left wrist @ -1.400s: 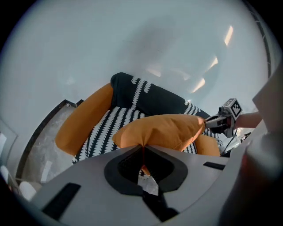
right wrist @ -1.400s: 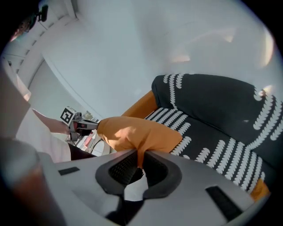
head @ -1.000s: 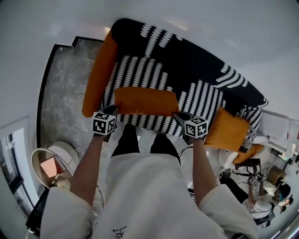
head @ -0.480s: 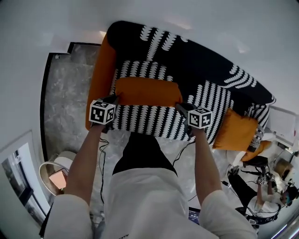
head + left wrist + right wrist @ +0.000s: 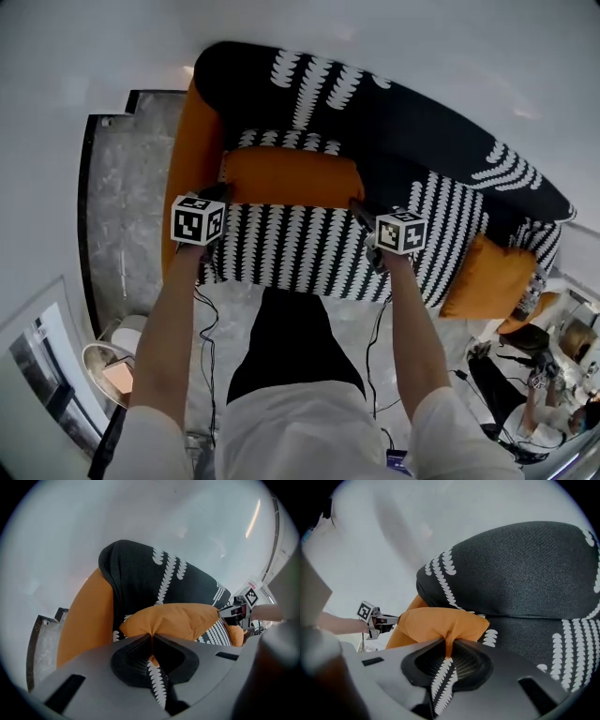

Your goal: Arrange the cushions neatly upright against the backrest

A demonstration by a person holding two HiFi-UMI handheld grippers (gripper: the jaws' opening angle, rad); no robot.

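**Left gripper** [image 5: 151, 638]: jaws drawn together, pinching a fold of fabric at the left end of the orange cushion [image 5: 291, 178]. The fabric puckers where the pads meet.

**Right gripper** [image 5: 447, 649]: jaws likewise closed, clamped on a tuck of fabric at the same cushion's right end.

**Arms:** both forearms reach from the bottom of the head view up toward the sofa [image 5: 394, 122], roughly parallel. The left arm [image 5: 173, 319] is left of centre and the right arm [image 5: 408, 319] right of centre. Both sleeves are white. Each gripper tilts forward and down, its marker cube facing the camera.

**Orange cushion:** long and rectangular, stretched between the two grippers. It runs across the back of the striped seat [image 5: 300, 248], close before the dark backrest [image 5: 375, 98], near the orange armrest [image 5: 187, 159] at the upper left. Whether its lower edge rests on the seat cannot be told.

**Second cushion** [image 5: 487, 277]: orange, at the sofa's far end in the lower right of the frame, well apart from both grippers.

**Floor** [image 5: 122, 206]: grey marbled panel at the left.
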